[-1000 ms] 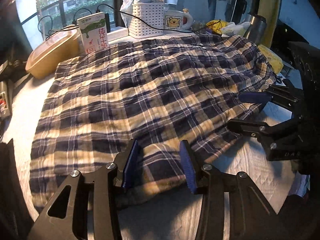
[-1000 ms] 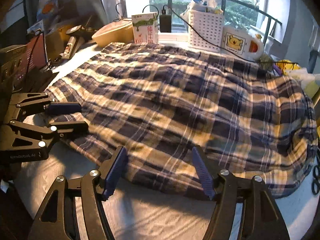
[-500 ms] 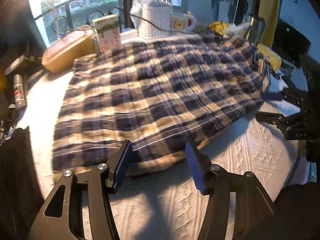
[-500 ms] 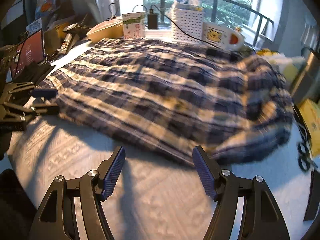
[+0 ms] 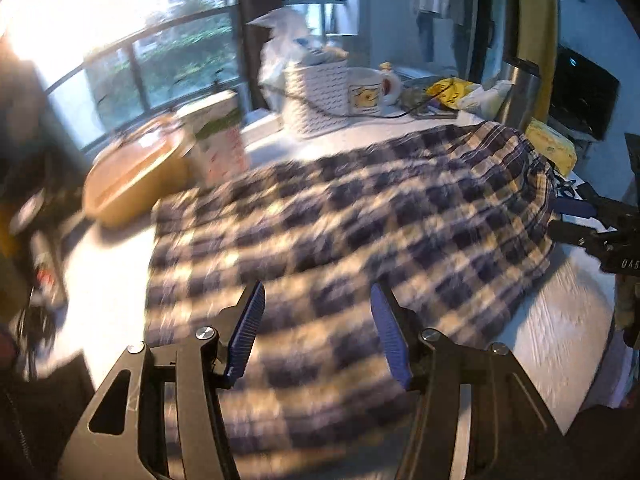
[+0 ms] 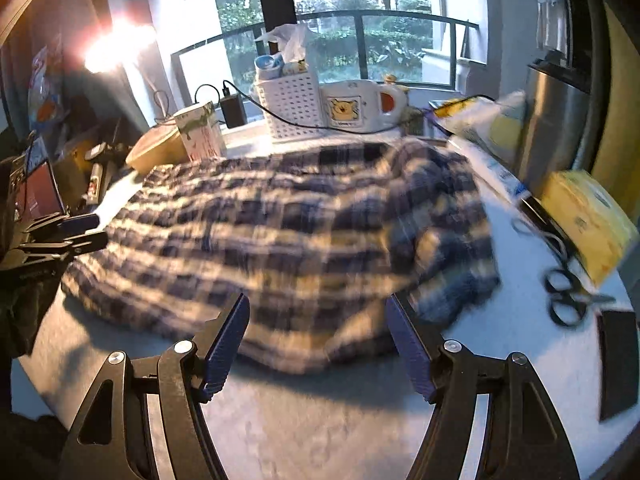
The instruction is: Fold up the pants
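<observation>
Two grippers wide apart, nothing grabbed yet

Pants [image 5: 360, 216] lie spread flat on the table [image 6: 320, 420], long axis running side to side. Left gripper [image 5: 316, 332] hangs over the near hem; right gripper [image 6: 320, 340] sits just short of it, so left looks nearer.

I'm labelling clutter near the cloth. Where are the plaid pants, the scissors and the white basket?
plaid pants [image 6: 280, 232], right wrist view, middle of the fabric.
scissors [image 6: 564, 300], right wrist view, black handle loops.
white basket [image 6: 294, 110], right wrist view, perforated front wall.
</observation>
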Demonstrator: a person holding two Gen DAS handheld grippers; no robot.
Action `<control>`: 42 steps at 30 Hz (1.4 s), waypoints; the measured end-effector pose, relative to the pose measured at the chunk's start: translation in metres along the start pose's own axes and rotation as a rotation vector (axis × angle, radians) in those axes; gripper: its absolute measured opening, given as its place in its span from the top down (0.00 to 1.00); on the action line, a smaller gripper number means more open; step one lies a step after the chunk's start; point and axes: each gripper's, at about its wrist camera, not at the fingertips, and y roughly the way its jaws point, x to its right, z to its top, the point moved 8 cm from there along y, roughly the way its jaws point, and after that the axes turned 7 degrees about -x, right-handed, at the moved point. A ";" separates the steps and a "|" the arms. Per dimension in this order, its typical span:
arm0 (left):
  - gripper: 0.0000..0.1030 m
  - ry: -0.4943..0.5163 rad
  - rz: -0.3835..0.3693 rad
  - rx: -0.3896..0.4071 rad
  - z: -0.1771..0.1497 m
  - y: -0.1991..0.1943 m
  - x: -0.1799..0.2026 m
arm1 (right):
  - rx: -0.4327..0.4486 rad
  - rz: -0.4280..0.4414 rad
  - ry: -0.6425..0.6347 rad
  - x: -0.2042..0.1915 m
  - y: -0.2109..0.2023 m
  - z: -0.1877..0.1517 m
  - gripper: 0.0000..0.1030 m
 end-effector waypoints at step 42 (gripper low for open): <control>0.31 -0.182 0.119 -0.166 0.091 0.123 -0.089 | -0.035 -0.118 -0.023 0.033 0.062 0.059 0.17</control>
